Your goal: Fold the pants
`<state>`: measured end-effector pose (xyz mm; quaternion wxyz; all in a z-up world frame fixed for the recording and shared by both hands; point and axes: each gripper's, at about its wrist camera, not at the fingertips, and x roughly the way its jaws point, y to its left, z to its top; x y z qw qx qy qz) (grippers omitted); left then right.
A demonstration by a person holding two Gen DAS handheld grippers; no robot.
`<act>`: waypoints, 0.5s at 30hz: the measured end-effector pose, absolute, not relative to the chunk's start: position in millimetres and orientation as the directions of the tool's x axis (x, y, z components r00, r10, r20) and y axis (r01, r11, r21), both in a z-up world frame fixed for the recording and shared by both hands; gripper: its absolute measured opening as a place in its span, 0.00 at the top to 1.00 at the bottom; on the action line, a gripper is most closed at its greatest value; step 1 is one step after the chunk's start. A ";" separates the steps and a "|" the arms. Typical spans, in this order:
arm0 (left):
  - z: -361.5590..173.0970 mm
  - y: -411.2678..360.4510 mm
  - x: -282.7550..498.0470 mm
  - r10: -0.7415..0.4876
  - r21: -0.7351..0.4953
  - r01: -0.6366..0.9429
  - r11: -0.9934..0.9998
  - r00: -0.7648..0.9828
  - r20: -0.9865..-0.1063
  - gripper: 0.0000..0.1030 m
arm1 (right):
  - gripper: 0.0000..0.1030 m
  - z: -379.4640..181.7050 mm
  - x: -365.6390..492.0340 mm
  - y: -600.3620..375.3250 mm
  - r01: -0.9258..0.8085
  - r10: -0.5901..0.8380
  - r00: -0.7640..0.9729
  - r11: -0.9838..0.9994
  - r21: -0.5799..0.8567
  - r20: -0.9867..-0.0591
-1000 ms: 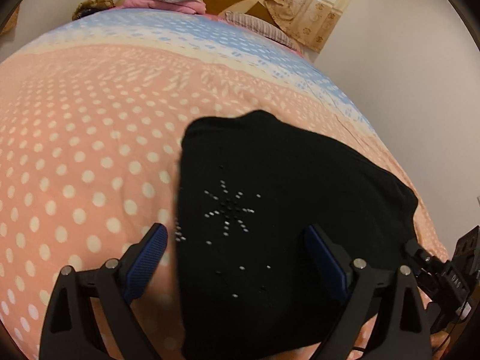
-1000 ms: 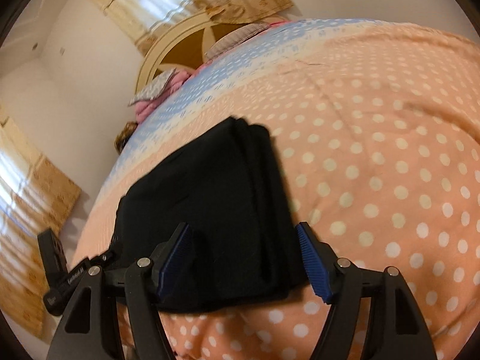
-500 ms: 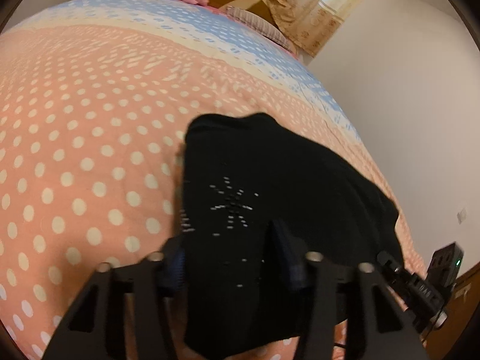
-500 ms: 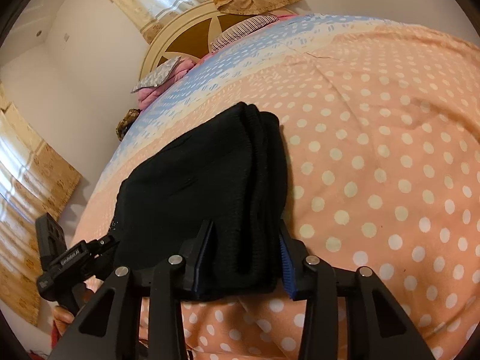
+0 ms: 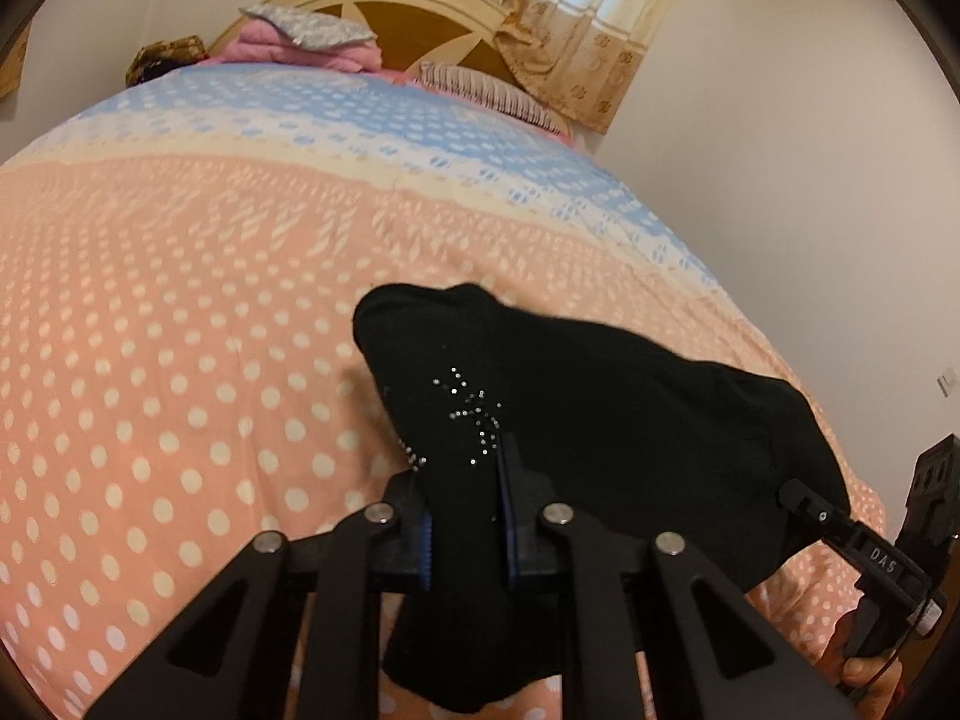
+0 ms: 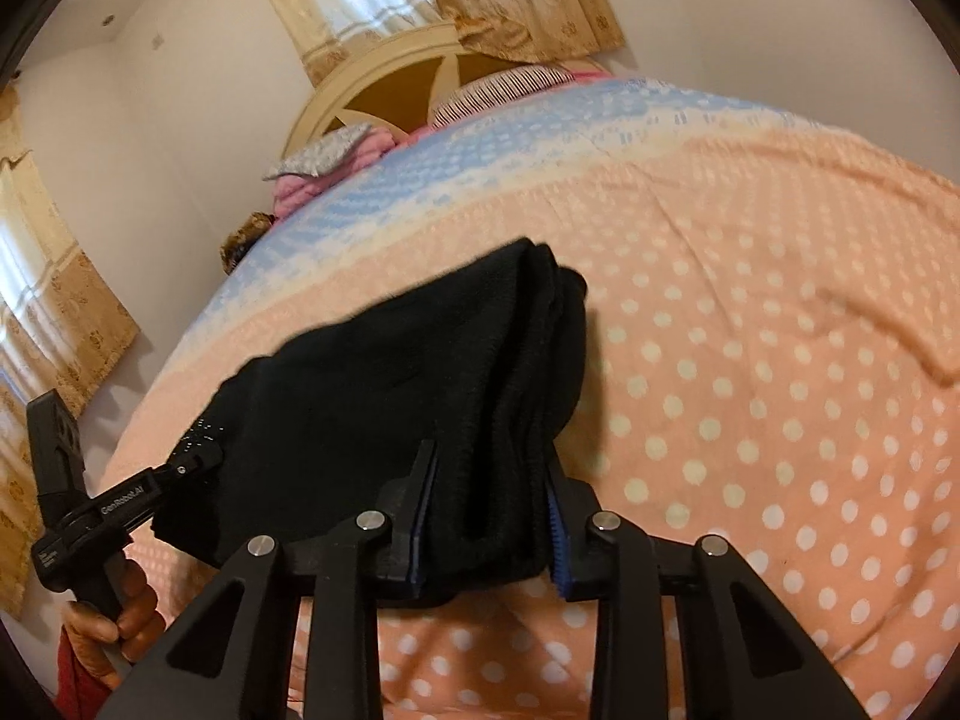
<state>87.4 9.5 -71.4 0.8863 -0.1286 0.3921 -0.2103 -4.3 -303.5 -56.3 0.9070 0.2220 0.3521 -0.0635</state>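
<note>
On the bed (image 5: 180,312), near its foot edge, both claws pinch the black pants (image 5: 600,420): left claw (image 5: 465,516) at the 6 o'clock hem, right claw (image 6: 489,531) on the stacked edge. Lift both together, level, carry toward 12 o'clock, keep layers aligned. Pants look thick, already folded, rhinestone pattern on top.

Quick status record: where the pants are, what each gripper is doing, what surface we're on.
pants: black pants, folded bundle, near edge lifted
left gripper: left gripper shut on the near corner by the rhinestone pattern
right gripper: right gripper shut on the stacked folded edge
surface: polka-dot bedspread
far end: pillows at the headboard
</note>
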 end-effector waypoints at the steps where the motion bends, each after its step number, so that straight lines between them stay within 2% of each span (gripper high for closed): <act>1: -69.5 10.3 87.1 -0.475 -0.392 0.275 0.878 0.608 -0.636 0.84 | 0.70 -49.7 -3.8 -301.5 0.261 0.042 0.752 0.898 0.355 -0.658; 7: -49.8 20.4 87.3 -0.420 -0.321 0.273 0.907 0.658 -0.625 0.84 | 0.70 -20.4 5.3 -286.0 0.179 0.085 0.785 0.917 0.357 -0.614; 15: -39.3 60.6 100.9 -0.312 -0.280 0.168 0.945 0.716 -0.624 0.84 | 0.70 -4.1 52.3 -248.1 0.043 0.187 0.796 0.931 0.362 -0.575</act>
